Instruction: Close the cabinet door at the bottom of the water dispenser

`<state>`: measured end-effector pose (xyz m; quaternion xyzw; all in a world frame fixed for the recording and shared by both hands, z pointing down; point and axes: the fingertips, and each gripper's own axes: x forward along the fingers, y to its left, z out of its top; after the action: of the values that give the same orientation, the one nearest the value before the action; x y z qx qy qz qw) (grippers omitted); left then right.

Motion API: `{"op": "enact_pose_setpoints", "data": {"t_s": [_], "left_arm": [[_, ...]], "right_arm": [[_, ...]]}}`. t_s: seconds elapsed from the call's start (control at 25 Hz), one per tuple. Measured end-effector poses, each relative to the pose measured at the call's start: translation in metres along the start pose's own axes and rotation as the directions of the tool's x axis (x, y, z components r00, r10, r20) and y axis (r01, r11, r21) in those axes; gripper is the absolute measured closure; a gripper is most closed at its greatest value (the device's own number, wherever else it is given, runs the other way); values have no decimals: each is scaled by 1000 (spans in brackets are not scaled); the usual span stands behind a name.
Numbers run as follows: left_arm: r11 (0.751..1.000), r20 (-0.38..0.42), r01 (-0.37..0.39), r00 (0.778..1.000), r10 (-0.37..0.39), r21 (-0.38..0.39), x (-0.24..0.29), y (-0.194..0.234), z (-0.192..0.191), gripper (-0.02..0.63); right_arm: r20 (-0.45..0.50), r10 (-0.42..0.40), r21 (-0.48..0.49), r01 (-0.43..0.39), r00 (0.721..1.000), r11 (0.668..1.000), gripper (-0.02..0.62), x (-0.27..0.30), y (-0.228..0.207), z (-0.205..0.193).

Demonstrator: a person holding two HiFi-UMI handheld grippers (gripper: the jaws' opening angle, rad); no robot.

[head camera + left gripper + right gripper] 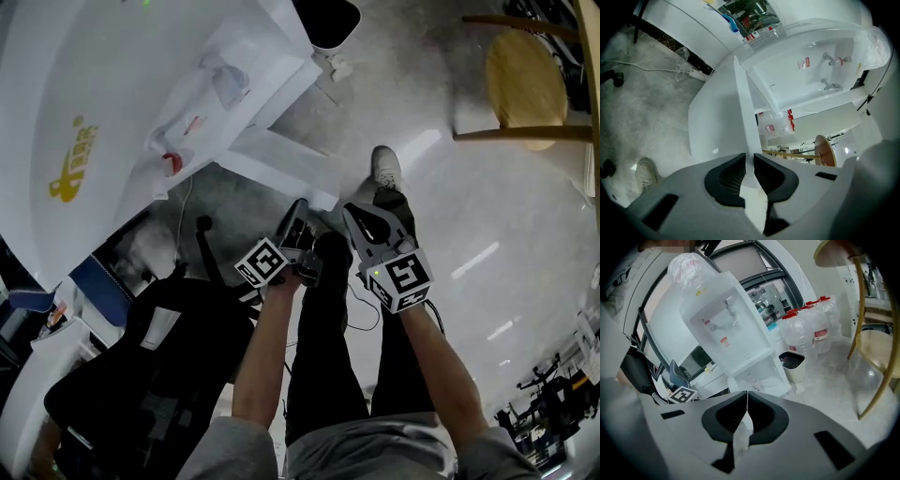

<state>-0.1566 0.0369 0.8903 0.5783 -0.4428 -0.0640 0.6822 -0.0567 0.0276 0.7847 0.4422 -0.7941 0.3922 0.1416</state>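
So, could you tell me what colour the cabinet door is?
White. The door shows best in the left gripper view.

Right gripper [746,397]: 2 jaws shut, tips touching, nothing between them. Dispenser [733,331] is straight ahead past the tips, white, leaning in the wide-angle frame. Bottle [689,268] sits inverted on top of the dispenser. Cabinet [761,379] at the dispenser's base stands open, inside visible. Bin [793,364] is on the floor just right of the dispenser's base. Jugs [813,329] with red caps are grouped right of the dispenser, behind the bin. Wooden chair [875,345] is well right of the dispenser, at the frame edge. Marker cube [682,393] is low and left of the dispenser's base. Dark-framed glazing is behind the dispenser.
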Motion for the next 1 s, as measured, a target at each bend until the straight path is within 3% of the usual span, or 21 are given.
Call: {"op": "enact_pose_setpoints", "data": {"t_s": [0.12, 0.56, 1.0], "left_arm": [[1000, 24, -12, 1000, 12, 17, 8, -3, 3, 557], [993, 138, 25, 990, -9, -115, 43, -28, 11, 557], [967, 278, 117, 959, -51, -226, 91, -62, 32, 557]], "right_arm": [[-1, 0, -2, 0, 1000, 1000, 583, -1, -11, 8], [-18, 19, -13, -19, 1000, 1000, 583, 5, -45, 39], [-36, 39, -31, -40, 999, 999, 583, 19, -83, 72]]}}
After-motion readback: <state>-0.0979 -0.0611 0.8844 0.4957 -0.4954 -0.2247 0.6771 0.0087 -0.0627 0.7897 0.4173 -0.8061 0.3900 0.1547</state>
